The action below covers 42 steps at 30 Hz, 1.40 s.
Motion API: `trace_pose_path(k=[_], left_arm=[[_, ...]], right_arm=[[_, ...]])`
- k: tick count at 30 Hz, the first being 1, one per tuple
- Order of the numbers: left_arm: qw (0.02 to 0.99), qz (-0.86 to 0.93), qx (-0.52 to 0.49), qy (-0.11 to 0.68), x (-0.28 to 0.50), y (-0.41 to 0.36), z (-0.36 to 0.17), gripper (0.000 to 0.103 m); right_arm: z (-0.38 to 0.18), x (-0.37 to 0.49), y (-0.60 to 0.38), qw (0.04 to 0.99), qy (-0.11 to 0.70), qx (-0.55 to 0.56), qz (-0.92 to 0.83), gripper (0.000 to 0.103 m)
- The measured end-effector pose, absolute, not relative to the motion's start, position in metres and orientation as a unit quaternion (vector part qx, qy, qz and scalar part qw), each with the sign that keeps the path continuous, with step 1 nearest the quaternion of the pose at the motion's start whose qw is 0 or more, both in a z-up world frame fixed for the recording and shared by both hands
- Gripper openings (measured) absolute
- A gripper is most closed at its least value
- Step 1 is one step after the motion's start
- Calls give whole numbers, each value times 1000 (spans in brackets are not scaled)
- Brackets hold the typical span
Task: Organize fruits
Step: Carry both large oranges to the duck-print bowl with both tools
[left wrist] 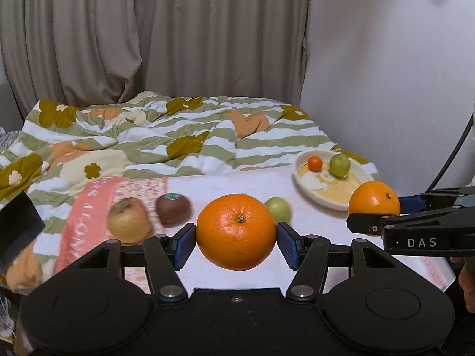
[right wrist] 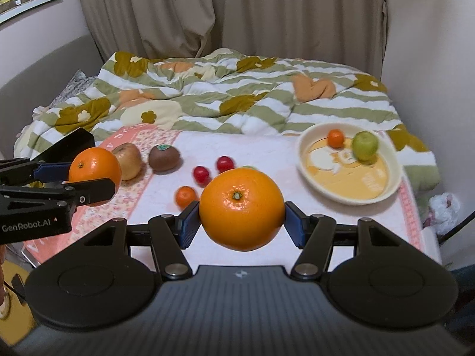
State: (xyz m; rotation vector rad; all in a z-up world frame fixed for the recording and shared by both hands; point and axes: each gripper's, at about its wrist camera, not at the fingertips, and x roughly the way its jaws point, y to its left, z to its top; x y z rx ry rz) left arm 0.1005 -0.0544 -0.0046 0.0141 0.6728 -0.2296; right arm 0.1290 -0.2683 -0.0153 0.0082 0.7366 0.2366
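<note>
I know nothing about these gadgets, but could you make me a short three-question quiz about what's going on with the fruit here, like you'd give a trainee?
1. True or false: each gripper holds an orange clear of the table.
2. Which fruits already lie in the cream bowl?
A. two cherry tomatoes
B. a small orange fruit and a green fruit
C. a kiwi and an apple
3. Fill in: the brown kiwi sits beside a yellowish ____.

Key
1. True: the left gripper clamps one orange, and the right gripper clamps another orange.
2. B: the small orange fruit and the green fruit.
3. apple.
</note>
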Motion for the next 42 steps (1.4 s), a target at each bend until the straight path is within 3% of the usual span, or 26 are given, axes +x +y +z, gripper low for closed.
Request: trace_pose_path(k=[19, 42], left_arm=[[938, -94, -7, 333, 151, -189, -7, 64], [901, -158, 97, 392, 302, -256, -79, 64]], right_arm=[[-18, 186, -423, 930, 348, -10, 121, 75], [-67, 276, -466, 918, 392, 33, 46, 75]])
